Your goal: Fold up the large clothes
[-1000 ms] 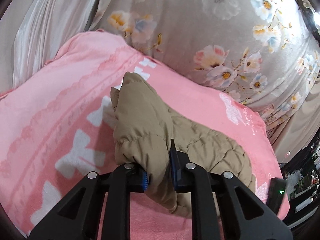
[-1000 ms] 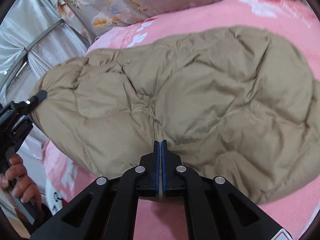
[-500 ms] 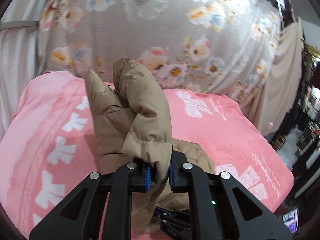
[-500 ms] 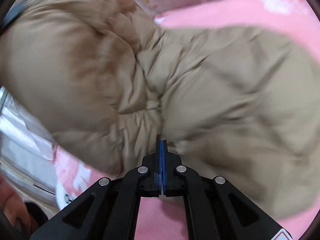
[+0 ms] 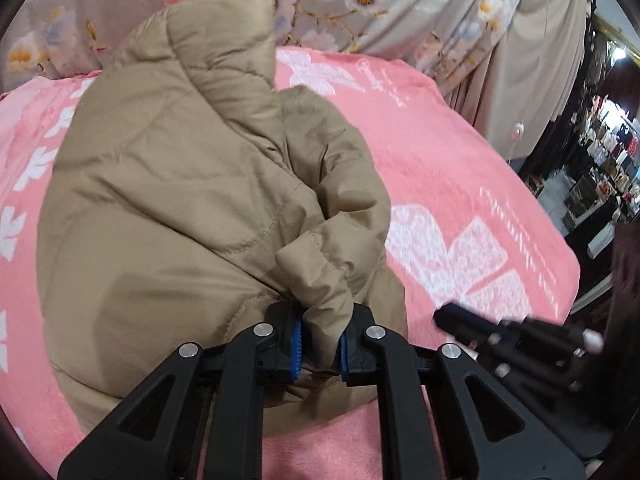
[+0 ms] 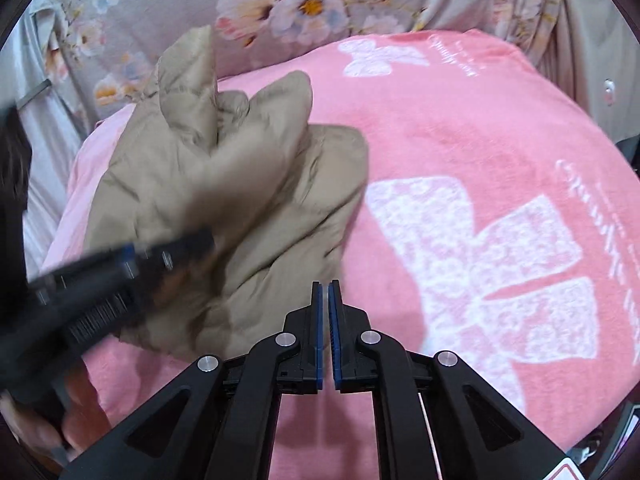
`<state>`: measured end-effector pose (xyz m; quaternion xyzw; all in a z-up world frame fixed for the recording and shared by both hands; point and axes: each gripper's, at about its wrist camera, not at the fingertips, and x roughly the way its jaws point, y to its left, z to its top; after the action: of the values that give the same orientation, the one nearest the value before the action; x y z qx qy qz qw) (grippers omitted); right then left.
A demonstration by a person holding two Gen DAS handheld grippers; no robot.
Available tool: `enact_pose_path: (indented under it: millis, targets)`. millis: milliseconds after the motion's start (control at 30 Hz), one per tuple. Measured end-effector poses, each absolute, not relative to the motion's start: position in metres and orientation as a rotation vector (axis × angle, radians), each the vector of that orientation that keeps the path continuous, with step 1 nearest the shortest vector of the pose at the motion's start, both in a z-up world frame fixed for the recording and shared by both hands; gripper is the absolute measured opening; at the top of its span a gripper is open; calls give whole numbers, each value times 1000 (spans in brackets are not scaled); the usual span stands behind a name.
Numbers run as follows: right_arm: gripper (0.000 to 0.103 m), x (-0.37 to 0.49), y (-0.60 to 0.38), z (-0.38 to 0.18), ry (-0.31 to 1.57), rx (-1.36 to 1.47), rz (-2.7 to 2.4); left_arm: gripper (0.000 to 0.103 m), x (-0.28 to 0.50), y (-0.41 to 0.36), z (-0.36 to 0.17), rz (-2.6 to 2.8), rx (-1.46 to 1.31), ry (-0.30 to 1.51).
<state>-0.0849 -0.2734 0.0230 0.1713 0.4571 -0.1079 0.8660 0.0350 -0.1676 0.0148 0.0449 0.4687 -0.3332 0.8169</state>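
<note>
A tan puffer jacket (image 5: 180, 184) lies bunched on a pink blanket (image 5: 460, 168) with white bows. My left gripper (image 5: 319, 346) is shut on a fold of the jacket's edge and holds it over the heap. In the right wrist view the jacket (image 6: 240, 184) sits left of centre, with the left gripper (image 6: 160, 252) blurred against its left side. My right gripper (image 6: 325, 332) is empty, its jaws nearly together with a thin gap, just right of the jacket above the blanket (image 6: 500, 140). It also shows blurred in the left wrist view (image 5: 480, 320).
A grey floral cloth (image 6: 280, 4) hangs behind the bed. Beige curtains (image 5: 540, 52) and a dark room with shelves (image 5: 600, 168) lie to the right. The blanket's right edge (image 5: 572, 280) drops off there. A hand (image 6: 60, 420) holds the left gripper's handle.
My left gripper carried the jacket's edge over to the right, folding it onto itself. My right gripper let go of the jacket and pulled back to the right, now empty.
</note>
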Motion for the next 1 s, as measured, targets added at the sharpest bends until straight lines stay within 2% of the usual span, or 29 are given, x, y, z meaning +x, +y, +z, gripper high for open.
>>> enact_pose_path:
  millis: [133,200,233,267,300,333,367,500,667,933,967,1000]
  targets:
    - [7,-76,-284,39,915,407,-207,15,24,-168,14,-712,131,994]
    - [11,-68,-288,51,898,426,-181,22,25,-155,30,-730,75,983]
    - [13,-61,-289,60,883,433,-162,32,24,-149,38,-743,41,976]
    - [19,-55,-294,65,868,437,-148,44,24,-137,49,-757,-4,961]
    - [30,-51,-292,74,849,441,-138,52,23,-129,58,-764,-37,943]
    - [36,-44,-292,85,826,441,-125,67,23,-113,73,-758,-78,909]
    - [45,-36,-292,93,806,440,-111,73,24,-100,85,-749,-108,878]
    - [65,-2,-275,130,722,426,-49,75,44,-47,121,-639,-192,786]
    - [66,73,-263,142,751,506,15,75,88,-3,124,-390,-211,786]
    - [66,172,-265,104,927,571,-60,75,127,32,123,-259,-225,795]
    - [64,177,-263,99,953,566,-49,75,133,30,122,-260,-225,795]
    - [43,182,-261,93,984,570,-25,75,135,30,123,-259,-225,798]
